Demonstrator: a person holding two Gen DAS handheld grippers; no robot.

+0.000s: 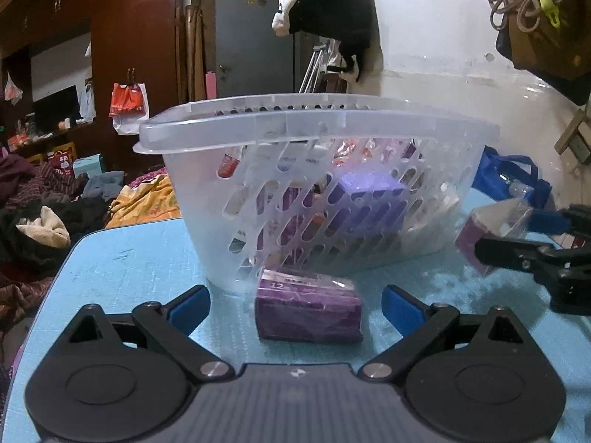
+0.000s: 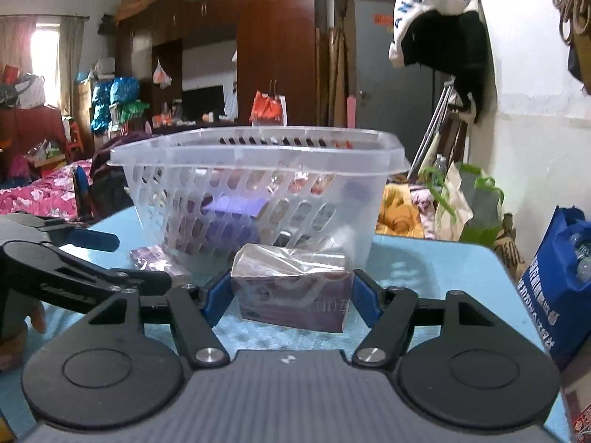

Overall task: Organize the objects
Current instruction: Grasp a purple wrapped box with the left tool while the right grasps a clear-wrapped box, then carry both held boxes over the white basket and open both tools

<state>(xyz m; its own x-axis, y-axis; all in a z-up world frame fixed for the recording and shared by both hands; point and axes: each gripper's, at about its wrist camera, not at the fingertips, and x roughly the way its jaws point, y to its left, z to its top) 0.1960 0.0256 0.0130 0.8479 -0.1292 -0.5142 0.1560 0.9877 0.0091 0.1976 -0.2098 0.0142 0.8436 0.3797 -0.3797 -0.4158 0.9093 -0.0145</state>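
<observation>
**Two purple packs left outside a part-filled basket**

Cluttered bedroom surroundings, with dark wardrobes and heaps of clothes, frame a light blue table (image 1: 122,258) on which everything sits.

From the left wrist view, a translucent slotted basket (image 1: 314,125) stands near the middle of the table and already holds several items: a purple box and some red-topped packets show through its slots. Just in front of the basket's near wall lies a purple pack (image 1: 308,308), flat on the table. The left gripper (image 1: 295,304) has its blue pads spread wide to either side of that pack, and neither pad touches it. At the right edge, the right gripper (image 1: 517,236) appears side-on with a wrapped box (image 1: 491,236) between its fingers, though blur hides the contact.

From the right wrist view, the same basket (image 2: 258,155) sits behind the wrapped box (image 2: 291,289), a purple carton in clear film resting on the table (image 2: 424,258). The right gripper (image 2: 291,295) has its blue pads hard against both ends of the box, so it looks pinched, not yet lifted. The left gripper (image 2: 92,254) reaches in from the left, above the purple pack (image 2: 147,260), which is partly hidden here. A blue bag (image 2: 557,280) stands at the right edge.

Judged from this, the sorting is well underway: the basket is part full, and two packs remain outside. Only the right view settles the grip on the box; only the left view shows the wide gap around the pack.
</observation>
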